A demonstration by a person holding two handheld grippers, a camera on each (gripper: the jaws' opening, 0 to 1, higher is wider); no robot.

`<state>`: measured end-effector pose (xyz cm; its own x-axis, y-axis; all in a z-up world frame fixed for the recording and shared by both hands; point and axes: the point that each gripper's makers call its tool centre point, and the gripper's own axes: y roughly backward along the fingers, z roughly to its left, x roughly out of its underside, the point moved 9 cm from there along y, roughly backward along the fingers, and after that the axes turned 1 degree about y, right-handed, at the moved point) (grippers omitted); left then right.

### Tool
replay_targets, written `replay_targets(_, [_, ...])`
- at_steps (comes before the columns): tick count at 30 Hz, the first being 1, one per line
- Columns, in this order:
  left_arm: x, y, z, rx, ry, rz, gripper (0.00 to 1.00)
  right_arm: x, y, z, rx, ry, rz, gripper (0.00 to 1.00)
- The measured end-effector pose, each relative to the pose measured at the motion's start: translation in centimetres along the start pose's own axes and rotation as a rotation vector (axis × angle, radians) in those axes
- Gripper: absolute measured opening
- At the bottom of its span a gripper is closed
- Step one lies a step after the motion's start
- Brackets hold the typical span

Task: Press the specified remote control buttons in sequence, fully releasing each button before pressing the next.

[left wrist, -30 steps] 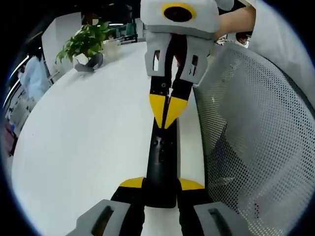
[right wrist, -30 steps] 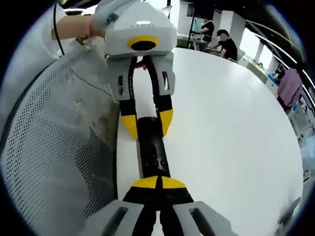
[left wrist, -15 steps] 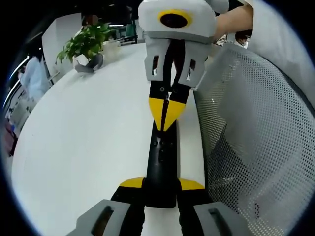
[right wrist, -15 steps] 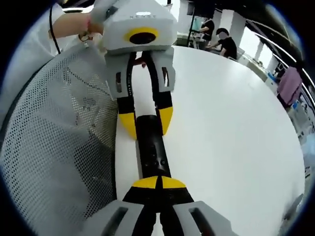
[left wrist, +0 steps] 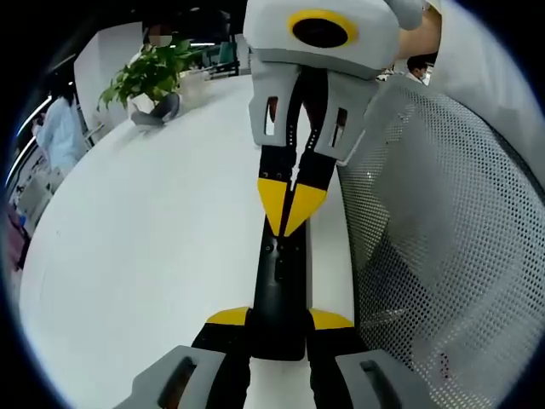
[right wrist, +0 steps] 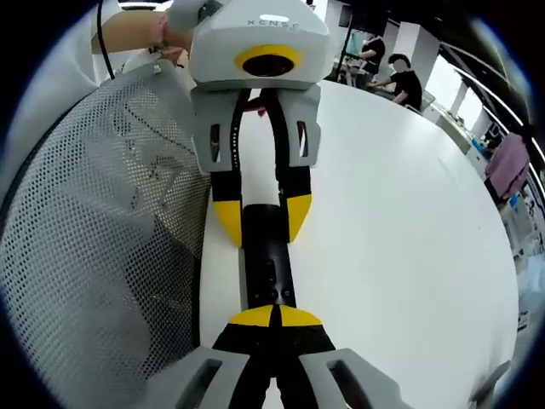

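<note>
A slim black remote control (left wrist: 277, 285) lies lengthwise over the white table (left wrist: 153, 221). My left gripper (left wrist: 279, 318) is shut on its near end, one yellow-tipped jaw on each side. My right gripper (left wrist: 289, 213) comes in from the top of the left gripper view, shut, its joined yellow tips pointing down at the remote's button face. In the right gripper view my right gripper (right wrist: 274, 317) is shut with its tips over the remote control (right wrist: 266, 260), and the left gripper (right wrist: 262, 220) clamps the far end. Whether the tips touch a button I cannot tell.
A grey mesh chair back (left wrist: 443, 221) stands close beside the remote, also seen as the mesh chair back (right wrist: 102, 221). A potted plant (left wrist: 149, 72) sits at the table's far edge. People (right wrist: 400, 77) sit at the far end of the table (right wrist: 400, 221).
The right gripper's shut tips have slid a little further along the remote toward the left gripper and tilted slightly. The left gripper keeps its hold on the remote.
</note>
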<state>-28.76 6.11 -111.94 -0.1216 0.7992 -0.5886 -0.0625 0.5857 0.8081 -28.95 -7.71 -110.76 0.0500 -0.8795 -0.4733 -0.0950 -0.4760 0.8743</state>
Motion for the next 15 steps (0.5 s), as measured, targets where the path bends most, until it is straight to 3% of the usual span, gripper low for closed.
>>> replay_targets(2, [0.0, 0.0, 0.0, 0.000, -0.001, 0.004, 0.24, -0.1, -0.1, 0.2, 0.027, 0.045, 0.015, 0.00])
replay_targets(4, [0.0, 0.0, 0.0, 0.000, 0.000, 0.004, 0.24, 0.1, 0.0, 0.2, 0.034, 0.003, -0.010, 0.00])
replay_targets(6, [0.0, 0.0, 0.0, -0.001, 0.001, 0.001, 0.24, 0.5, 0.1, 0.0, 0.030, -0.108, -0.061, 0.00])
replay_targets(8, [0.0, 0.0, 0.0, -0.001, 0.003, -0.002, 0.24, 0.6, 0.4, -0.1, 0.022, -0.142, -0.077, 0.00])
replay_targets(15, [0.1, 0.0, 0.0, -0.002, 0.009, -0.013, 0.24, -0.4, -0.2, 1.4, -0.017, -0.025, -0.047, 0.00])
